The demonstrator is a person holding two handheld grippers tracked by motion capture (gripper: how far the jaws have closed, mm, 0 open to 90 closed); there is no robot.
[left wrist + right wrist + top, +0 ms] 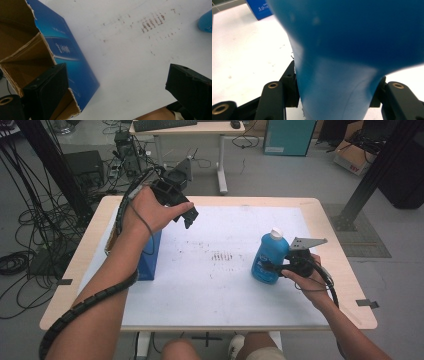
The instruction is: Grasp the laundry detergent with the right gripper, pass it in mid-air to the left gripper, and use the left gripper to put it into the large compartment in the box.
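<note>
blue bottle (pixel 269 260) with white cap stands upright on the white table surface (pixel 220 290), right of centre, clamped at its side between the jaws of the right gripper (pixel 281 268). left gripper (pixel 184 215) is held above the table's left side, jaws wide apart, over the torn-open blue carton (pixel 72 62).
</note>
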